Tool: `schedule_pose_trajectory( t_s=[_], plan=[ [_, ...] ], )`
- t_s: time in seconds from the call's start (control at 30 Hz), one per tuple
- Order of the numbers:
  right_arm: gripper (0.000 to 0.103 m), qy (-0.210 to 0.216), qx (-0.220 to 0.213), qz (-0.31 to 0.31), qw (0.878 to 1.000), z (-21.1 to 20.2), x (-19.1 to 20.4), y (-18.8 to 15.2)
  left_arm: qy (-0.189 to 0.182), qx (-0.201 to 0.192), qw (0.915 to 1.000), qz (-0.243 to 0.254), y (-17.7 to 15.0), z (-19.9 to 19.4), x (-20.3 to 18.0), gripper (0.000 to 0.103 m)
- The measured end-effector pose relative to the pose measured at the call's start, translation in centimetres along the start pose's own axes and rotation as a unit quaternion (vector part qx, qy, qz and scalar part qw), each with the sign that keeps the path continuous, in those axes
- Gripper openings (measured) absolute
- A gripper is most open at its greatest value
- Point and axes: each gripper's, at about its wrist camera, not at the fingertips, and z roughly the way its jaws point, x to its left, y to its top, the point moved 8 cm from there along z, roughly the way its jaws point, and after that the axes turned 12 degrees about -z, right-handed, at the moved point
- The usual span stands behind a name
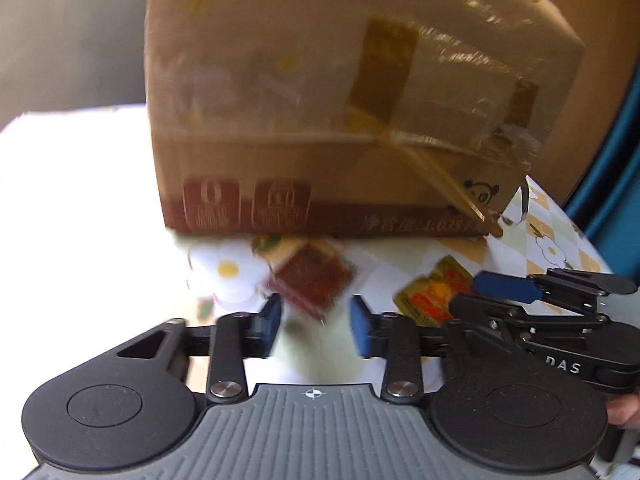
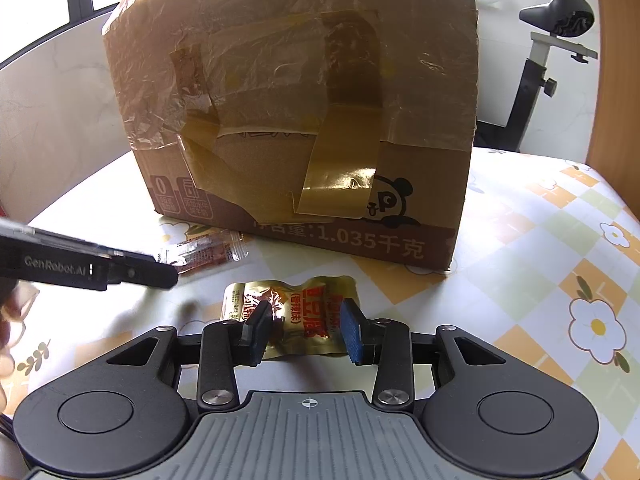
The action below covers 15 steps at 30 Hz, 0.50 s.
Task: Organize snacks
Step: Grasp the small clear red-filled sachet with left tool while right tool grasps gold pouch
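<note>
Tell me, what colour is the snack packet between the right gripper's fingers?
Shiny gold with red lettering; the right wrist view shows it best.

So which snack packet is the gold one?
The gold packet between the right hand-held gripper's fingers; the other packet, near the box, is clear with reddish-brown print.

"1.035千克" on cardboard box [image 2: 304, 120], "GenRobot.AI" on left claw [image 2: 160, 270]

taped cardboard box [image 2: 304, 120] blocking ahead, narrow tablecloth [image 2: 520, 260] strip before it, open cloth to its right
</note>
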Motion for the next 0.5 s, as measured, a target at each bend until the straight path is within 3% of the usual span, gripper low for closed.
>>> schedule_pose_trajectory(
  t_s=[0.1,0.4,0.5],
  plan=[
    [0.036,0.0,0.001,-0.003,1.0,0.0,0.1,0.1,0.001,-0.023,0.9992,0.032,1.4,-0.1,-0.3,0.062],
    [0.036,0.001,-0.001,0.001,1.0,0.0,0.0,0.0,-0.037,0.04,0.9969,0.058,2.2,3.5,-1.2,0.063],
    [0.036,0.002,-0.002,0.002,1.0,0.0,-0.1,0.0,-0.034,0.032,0.9941,0.098,1.0,3.5,-2.3,0.07]
  ],
)
